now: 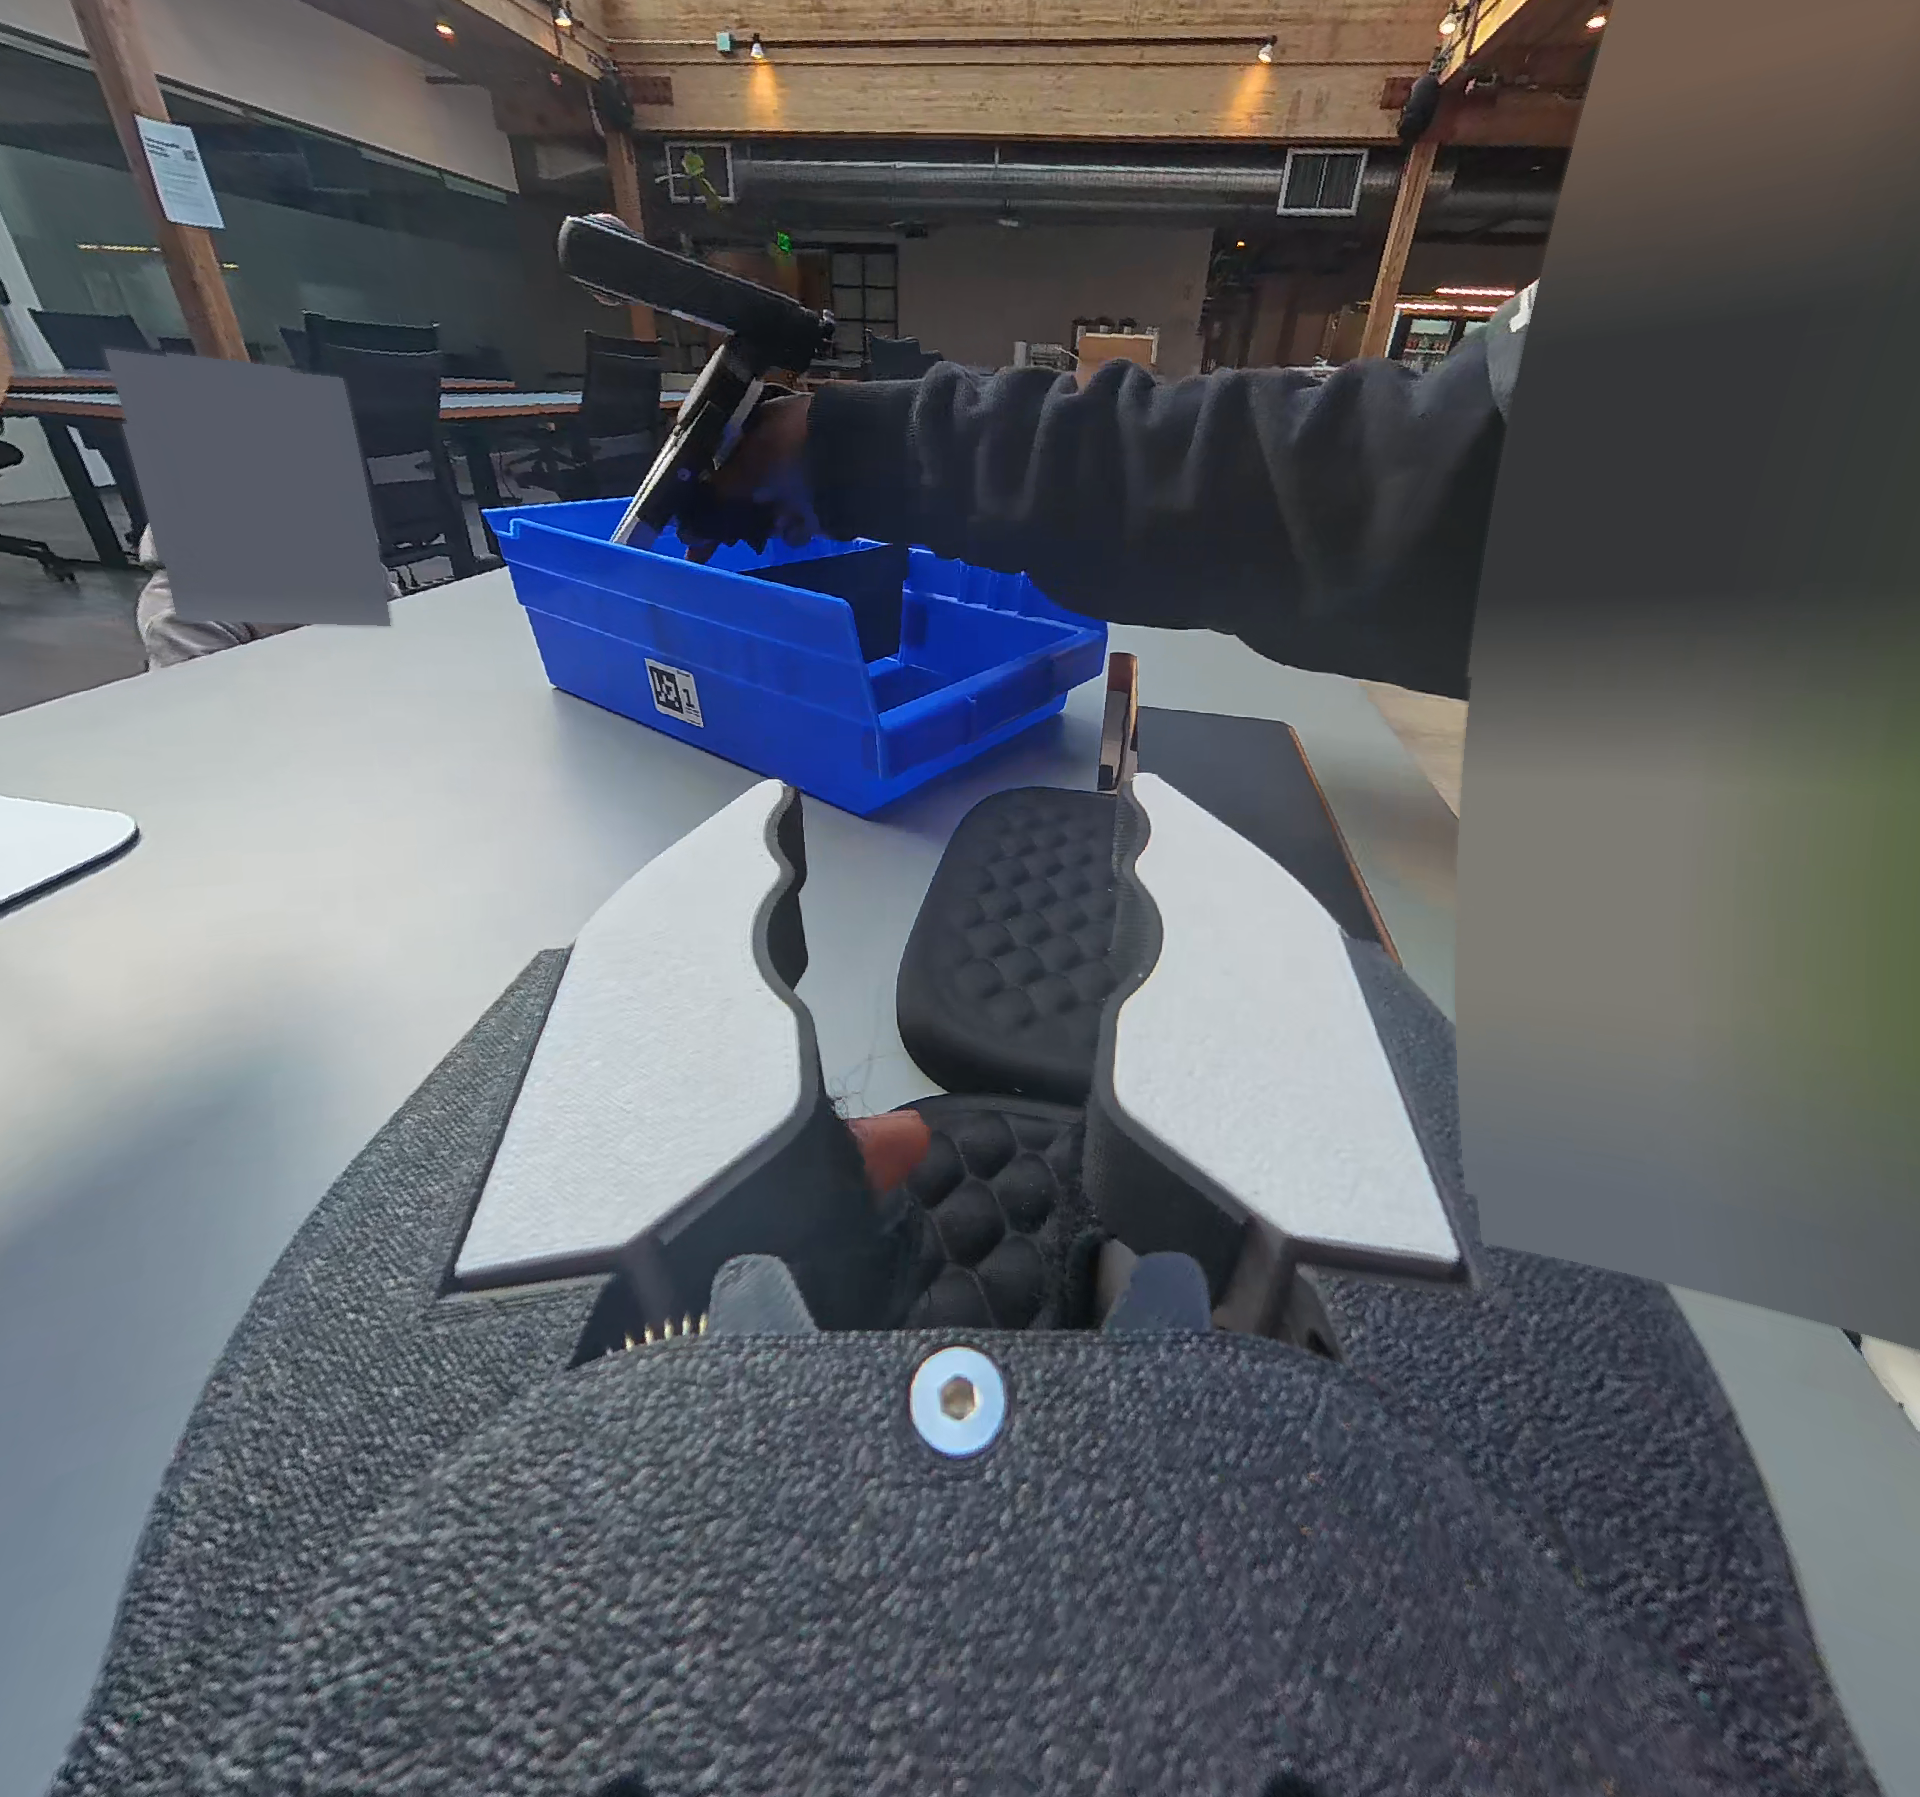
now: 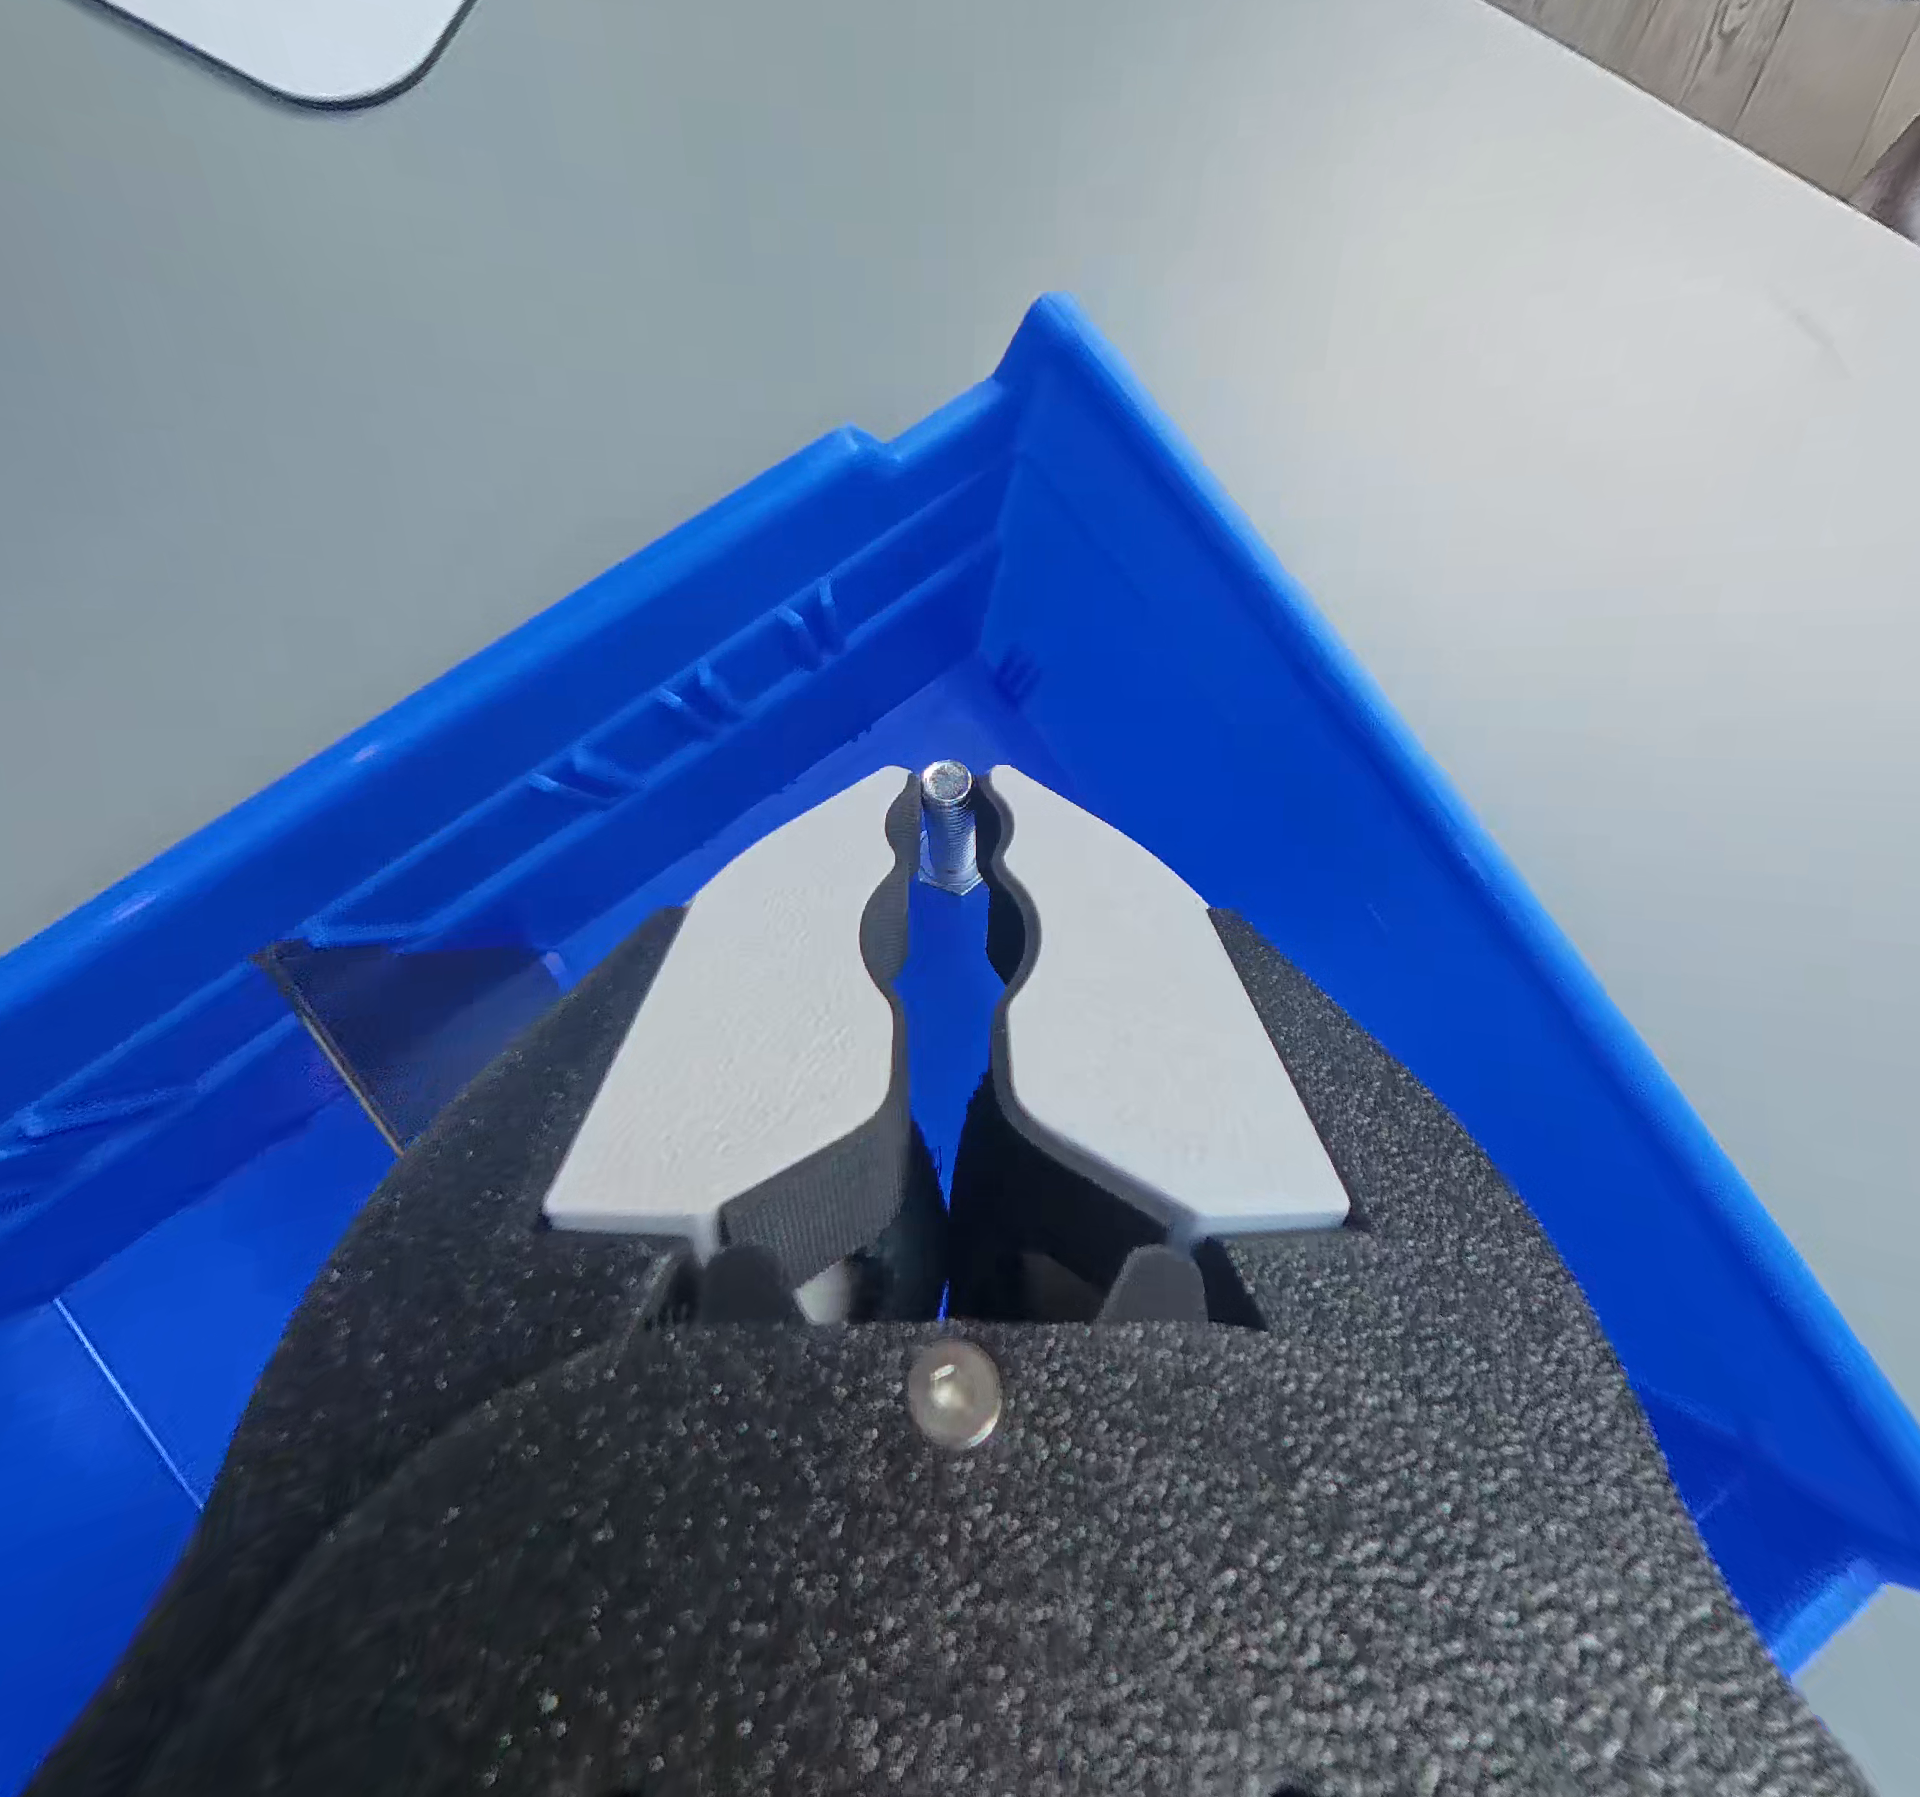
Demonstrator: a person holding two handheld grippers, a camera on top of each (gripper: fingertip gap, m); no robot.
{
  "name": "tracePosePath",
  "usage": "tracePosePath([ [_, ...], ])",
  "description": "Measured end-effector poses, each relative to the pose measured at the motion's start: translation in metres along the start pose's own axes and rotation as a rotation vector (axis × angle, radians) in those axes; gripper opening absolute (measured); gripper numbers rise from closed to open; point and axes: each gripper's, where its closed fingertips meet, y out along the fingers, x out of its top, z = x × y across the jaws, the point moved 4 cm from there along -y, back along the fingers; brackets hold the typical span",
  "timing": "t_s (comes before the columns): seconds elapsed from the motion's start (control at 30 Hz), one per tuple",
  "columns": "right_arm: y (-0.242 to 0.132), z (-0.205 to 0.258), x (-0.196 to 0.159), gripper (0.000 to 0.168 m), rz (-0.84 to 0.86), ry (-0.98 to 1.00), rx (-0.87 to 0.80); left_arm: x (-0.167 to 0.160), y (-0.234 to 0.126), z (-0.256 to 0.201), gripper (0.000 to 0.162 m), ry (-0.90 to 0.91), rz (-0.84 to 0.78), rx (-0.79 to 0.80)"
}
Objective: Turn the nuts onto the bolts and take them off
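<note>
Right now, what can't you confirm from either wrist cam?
- Right wrist view: whether the right gripper truly clamps the bolt; contact is too small to tell.
- Nuts: none visible; the gripper body covers most of the blue bin.
- Left wrist view: bin floor hidden by its near wall.
- Left gripper shows open, empty.

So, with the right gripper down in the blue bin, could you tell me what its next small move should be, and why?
Probably lift straight up out of the blue bin. The right gripper looks closed on a bolt at its fingertips, threaded end up, near the bin's corner. The left gripper is open over the table, holding nothing.
</note>
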Motion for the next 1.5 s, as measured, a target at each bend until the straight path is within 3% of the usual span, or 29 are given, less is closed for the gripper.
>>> tracePosePath([
  [0.67,0.023,-0.006,-0.014,0.010,0.039,0.023,0.034,-0.001,0.002,-0.001,0.055,0.014,0.015,-0.001],
  [0.9,0.010,-0.004,-0.005,0.033,-0.007,0.054,0.031,-0.001,0.002,-0.001,0.055,0.013,0.016,0.001],
  [1.03,-0.005,-0.003,0.006,0.045,-0.110,0.100,0.009,-0.001,0.002,-0.001,0.055,0.012,0.017,0.005],
  [1.37,-0.043,0.006,0.029,0.050,-0.412,0.309,-0.081,0.005,-0.005,0.008,0.051,-0.018,0.010,0.075],
  [1.5,-0.077,0.037,0.028,0.054,-0.552,0.321,-0.075,0.038,-0.026,0.017,0.057,-0.002,0.058,0.169],
])
